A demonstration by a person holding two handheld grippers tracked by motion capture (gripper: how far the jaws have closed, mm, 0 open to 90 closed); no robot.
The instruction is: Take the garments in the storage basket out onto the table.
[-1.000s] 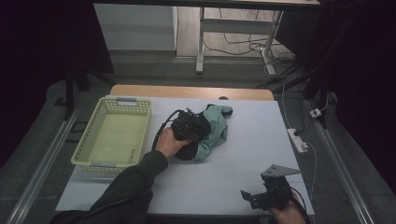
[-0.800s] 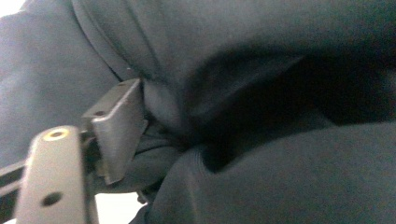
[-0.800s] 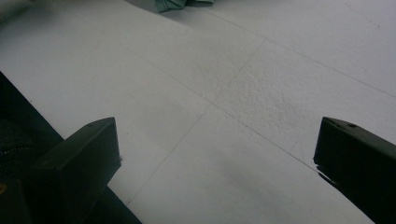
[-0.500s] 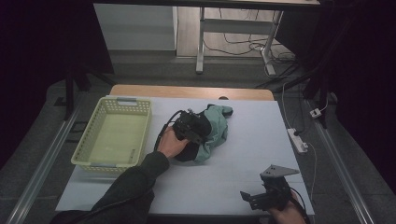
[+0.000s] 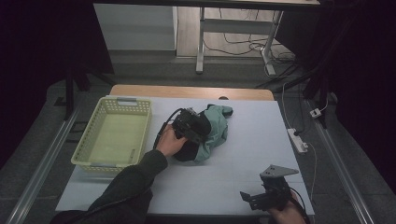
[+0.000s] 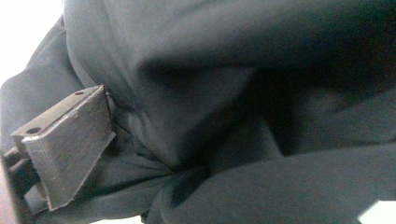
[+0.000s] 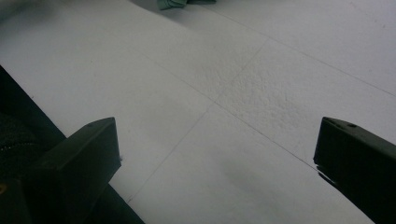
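left hand-held gripper (image 5: 196, 127): jaws just opened (wide) | right hand-held gripper (image 5: 254, 198): open

A teal-green garment (image 5: 215, 130) lies bunched with a black one (image 5: 189, 151); the basket (image 5: 140, 135) is pale yellow, the worktop (image 5: 252, 154) white.

Dark cloth (image 6: 243, 116) hides one jaw of the left hand-held gripper (image 6: 187, 154) in its own view.
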